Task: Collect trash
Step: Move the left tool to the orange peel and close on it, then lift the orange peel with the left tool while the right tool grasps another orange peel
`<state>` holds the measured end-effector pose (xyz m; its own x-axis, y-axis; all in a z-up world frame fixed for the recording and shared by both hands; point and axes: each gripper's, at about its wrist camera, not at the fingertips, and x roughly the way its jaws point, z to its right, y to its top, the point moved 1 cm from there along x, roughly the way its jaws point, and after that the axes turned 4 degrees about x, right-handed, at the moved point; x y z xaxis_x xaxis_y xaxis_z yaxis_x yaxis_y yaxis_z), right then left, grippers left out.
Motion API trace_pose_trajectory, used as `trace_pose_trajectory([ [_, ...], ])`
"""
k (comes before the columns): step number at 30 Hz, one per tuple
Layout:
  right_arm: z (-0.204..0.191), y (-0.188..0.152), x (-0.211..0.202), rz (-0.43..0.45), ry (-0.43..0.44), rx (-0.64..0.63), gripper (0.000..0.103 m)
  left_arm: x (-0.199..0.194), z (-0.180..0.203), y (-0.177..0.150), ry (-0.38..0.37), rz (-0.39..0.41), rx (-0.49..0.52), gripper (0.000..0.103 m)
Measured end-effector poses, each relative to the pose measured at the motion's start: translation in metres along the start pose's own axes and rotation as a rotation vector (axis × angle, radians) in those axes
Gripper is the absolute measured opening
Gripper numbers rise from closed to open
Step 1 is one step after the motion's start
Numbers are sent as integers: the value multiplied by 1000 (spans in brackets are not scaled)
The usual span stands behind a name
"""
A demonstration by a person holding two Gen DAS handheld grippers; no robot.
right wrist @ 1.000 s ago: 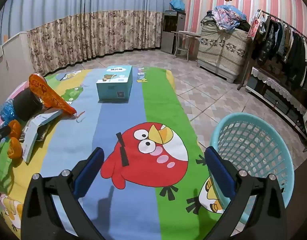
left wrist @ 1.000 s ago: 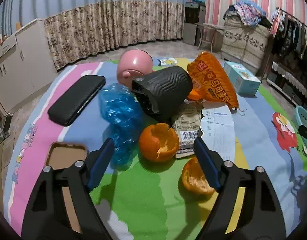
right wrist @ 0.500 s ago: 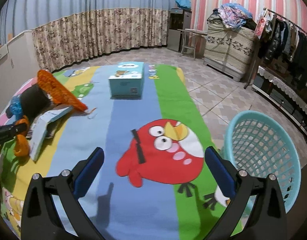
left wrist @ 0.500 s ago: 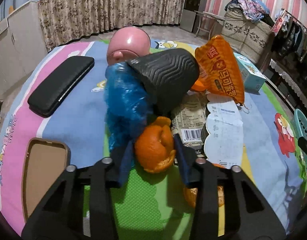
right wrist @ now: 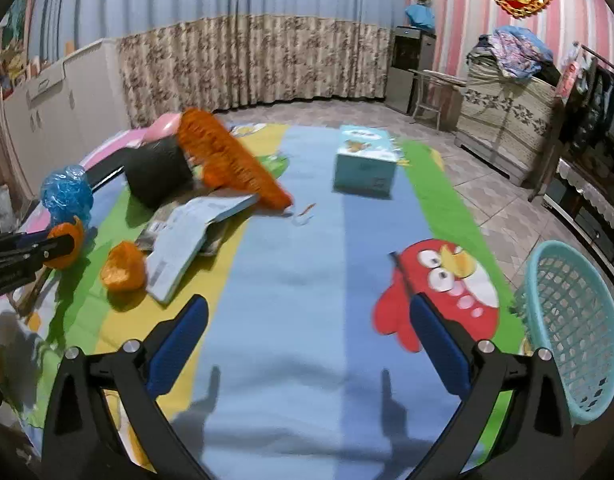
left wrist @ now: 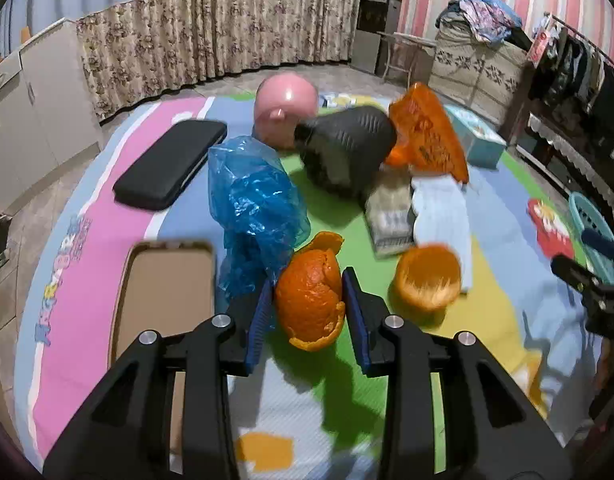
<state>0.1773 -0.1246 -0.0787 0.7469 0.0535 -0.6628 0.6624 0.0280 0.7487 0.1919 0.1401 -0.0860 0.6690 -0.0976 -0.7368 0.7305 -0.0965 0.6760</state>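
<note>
My left gripper point(left wrist: 309, 285) is shut on a curled orange peel point(left wrist: 311, 308), its blue pads pressing both sides of it above the play mat. A second orange peel point(left wrist: 427, 282) lies on the mat just to the right. A crumpled blue plastic bag point(left wrist: 255, 200), an orange snack packet point(left wrist: 427, 136) and a white paper point(left wrist: 439, 216) lie beyond. In the right wrist view my right gripper point(right wrist: 307, 308) stands open and empty over the blue stripe, with the teal basket point(right wrist: 575, 328) at its right and the held orange peel point(right wrist: 73, 236) far left.
A black ribbed cup point(left wrist: 347, 152) lies on its side by a pink piggy bank point(left wrist: 287, 108). A black case point(left wrist: 171, 168) and a brown tray point(left wrist: 167, 292) sit at the left. A light blue box point(right wrist: 365, 164) stands on the mat. Tiled floor surrounds the mat.
My left gripper moved in on the orange peel, closed on it and drew it back from the pile. My right gripper swung left, so the pile shows more and the basket sits further right.
</note>
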Motion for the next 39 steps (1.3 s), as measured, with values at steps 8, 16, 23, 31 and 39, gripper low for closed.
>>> trace_pose_trajectory([
  [8,-14,-13,8,-49,-2,3,98,-10,-18,-21,-8,-2,-37,58],
  [16,-9,-16,11,-60,0,25,98,-13,-16,-32,10,-8,-58,58],
  [23,-13,-19,16,-75,4,21,98,4,-14,-24,-5,-34,-50,40],
  [31,-18,-18,11,-60,29,32,98,-17,-16,-14,-27,15,-26,34],
  [39,-48,-13,7,-49,97,17,98,-57,-36,-17,-9,77,-9,34],
])
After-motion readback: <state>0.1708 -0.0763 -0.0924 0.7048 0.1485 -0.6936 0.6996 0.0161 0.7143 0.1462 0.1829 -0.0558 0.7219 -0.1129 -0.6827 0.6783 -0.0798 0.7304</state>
